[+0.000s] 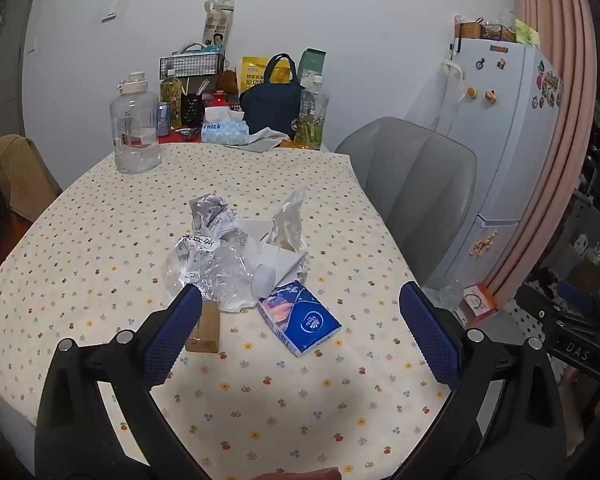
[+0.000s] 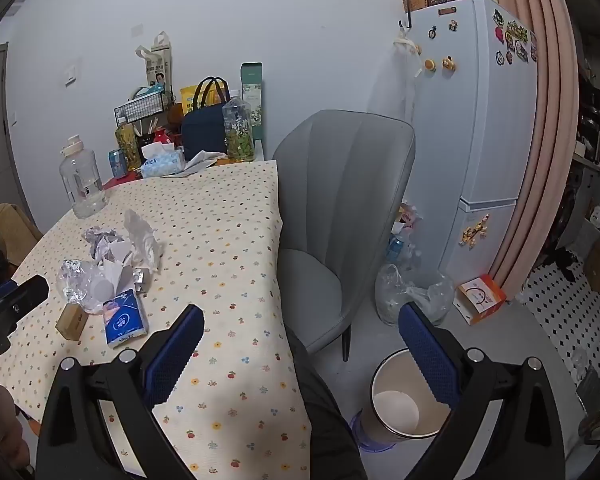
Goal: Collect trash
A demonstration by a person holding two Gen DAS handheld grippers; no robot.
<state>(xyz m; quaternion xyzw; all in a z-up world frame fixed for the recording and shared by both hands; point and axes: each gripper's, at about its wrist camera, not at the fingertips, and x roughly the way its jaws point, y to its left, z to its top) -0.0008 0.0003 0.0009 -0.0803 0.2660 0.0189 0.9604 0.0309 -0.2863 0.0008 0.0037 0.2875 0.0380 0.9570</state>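
While both of our grippers hover above the table with the flower-dotted cream cloth (image 1: 100, 240), neither grasps anything: the left gripper (image 1: 300, 300) has its blue-padded jaws spread wide, and the right gripper (image 2: 302, 320) is spread just as wide. We see the trash heaped near the middle of the cloth: a crumpled clear plastic bag (image 1: 204, 272), a crumpled printed paper wrapper (image 1: 212, 212) behind it, a torn white paper carton (image 1: 272, 252) and a translucent plastic wrapper (image 1: 290, 220) standing up from it. Just in front lie a blue tissue packet (image 1: 300, 320) and a small tan cardboard box (image 1: 204, 332), the box partly behind our left jaw. Below our right gripper, on the floor beside the table, stands a round open bin with a white inside (image 2: 396, 400). A grey upholstered chair (image 2: 340, 220) stands at the table's far edge.
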